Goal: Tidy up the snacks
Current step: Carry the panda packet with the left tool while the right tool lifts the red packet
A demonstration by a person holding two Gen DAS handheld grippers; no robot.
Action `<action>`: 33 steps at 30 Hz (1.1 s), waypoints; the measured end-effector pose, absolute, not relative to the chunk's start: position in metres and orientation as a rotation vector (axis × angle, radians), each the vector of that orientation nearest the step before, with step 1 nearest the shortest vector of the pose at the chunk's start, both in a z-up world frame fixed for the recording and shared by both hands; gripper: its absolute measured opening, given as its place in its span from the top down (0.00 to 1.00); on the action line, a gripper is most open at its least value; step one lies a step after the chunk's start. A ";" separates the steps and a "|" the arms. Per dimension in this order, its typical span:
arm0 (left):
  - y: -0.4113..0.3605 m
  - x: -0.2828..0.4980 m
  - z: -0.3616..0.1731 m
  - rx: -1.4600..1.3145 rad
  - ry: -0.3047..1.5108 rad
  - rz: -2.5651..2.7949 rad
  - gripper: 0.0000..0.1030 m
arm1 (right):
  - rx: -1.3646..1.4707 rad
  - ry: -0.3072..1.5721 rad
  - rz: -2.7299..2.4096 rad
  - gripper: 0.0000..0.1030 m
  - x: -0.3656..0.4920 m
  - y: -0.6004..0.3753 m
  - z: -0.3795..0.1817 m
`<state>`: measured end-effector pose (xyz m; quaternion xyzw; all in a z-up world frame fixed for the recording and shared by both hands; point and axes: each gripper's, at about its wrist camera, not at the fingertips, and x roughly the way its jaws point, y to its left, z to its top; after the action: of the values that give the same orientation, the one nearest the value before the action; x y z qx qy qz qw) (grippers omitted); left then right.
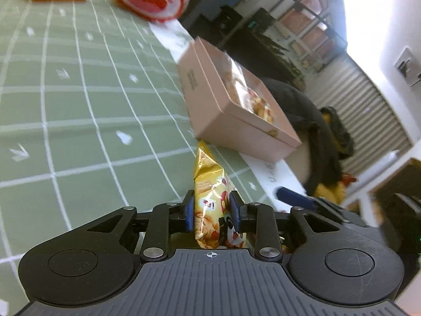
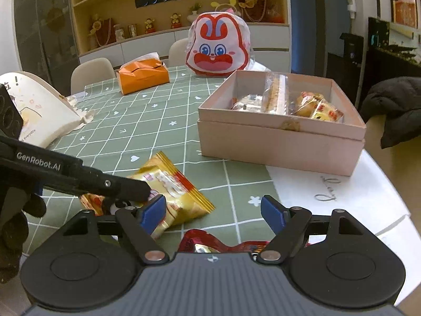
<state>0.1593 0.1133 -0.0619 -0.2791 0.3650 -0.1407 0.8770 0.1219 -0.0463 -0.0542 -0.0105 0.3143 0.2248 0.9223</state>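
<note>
My left gripper [image 1: 212, 210] is shut on a yellow snack packet [image 1: 208, 181], its blue pads pressing both sides of it just above the green checked tablecloth [image 1: 92, 105]. In the right wrist view the same left gripper [image 2: 139, 192] reaches in from the left onto that yellow snack packet [image 2: 181, 197]. My right gripper [image 2: 213, 213] stands open beside it, nothing between its fingers. A red snack packet [image 2: 223, 245] lies just under its jaws. The open pink box [image 2: 263, 142] holds several wrapped snacks and sits ahead to the right; the pink box [image 1: 223, 110] lies close beyond the held packet.
A rabbit-face bag [image 2: 218, 50] and an orange tissue box [image 2: 143, 76] stand at the far side. A white paper bag [image 2: 39, 110] lies at the left. A dark jacket [image 2: 394, 105] hangs over a chair past the table's right edge. A gloved hand [image 2: 15, 223] holds the left gripper.
</note>
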 end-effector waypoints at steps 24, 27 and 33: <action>0.077 0.134 -0.046 -0.326 0.691 -0.159 0.70 | -0.300 0.703 0.497 0.21 0.065 -0.091 -0.049; 0.076 0.132 -0.046 -0.315 0.684 -0.157 0.70 | -0.269 0.711 0.492 0.21 0.066 -0.094 -0.051; 0.078 0.130 -0.043 -0.292 0.658 -0.118 0.71 | -0.110 0.800 0.599 0.17 0.074 -0.088 -0.056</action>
<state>0.1297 0.0785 -0.0434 -0.1429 0.3215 -0.0575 0.9343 0.0737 -0.0879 -0.0562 -0.0526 0.3831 0.2872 0.8763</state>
